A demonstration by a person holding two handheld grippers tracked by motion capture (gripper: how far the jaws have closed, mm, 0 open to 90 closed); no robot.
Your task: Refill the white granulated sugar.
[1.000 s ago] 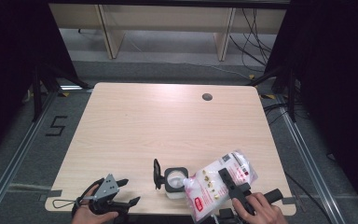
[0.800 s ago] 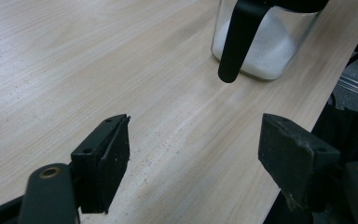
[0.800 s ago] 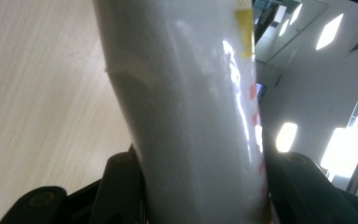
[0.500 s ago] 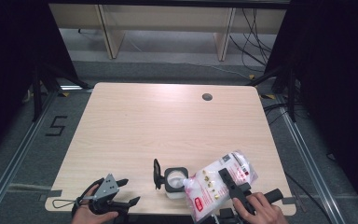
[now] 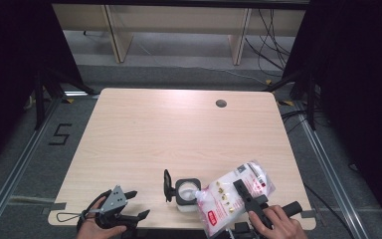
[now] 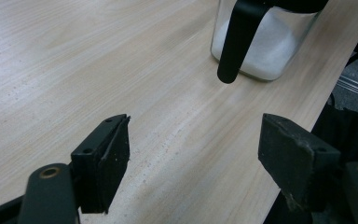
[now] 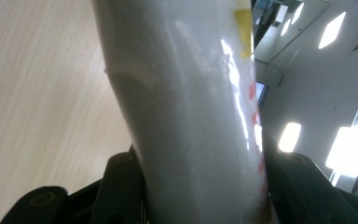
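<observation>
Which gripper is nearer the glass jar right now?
Right. The right gripper, shut on the bag, sits just beside the glass jar with the bag's corner over its mouth. The left gripper rests open farther off, jaws facing it.

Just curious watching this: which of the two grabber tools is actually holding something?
The right gripper, at the table's near right: its jaws clamp the white bag, tilted over the jar. The left gripper stands open, empty.

You are in a lab, not a home. The wooden table [image 5: 179, 134] stands alone on a grey floor [image 5: 189, 72]. Black curtains [image 5: 358, 74] hang beside the table, cables [image 5: 271, 37] lie behind it, and tape marks [image 5: 59, 134] sit left of it.
</observation>
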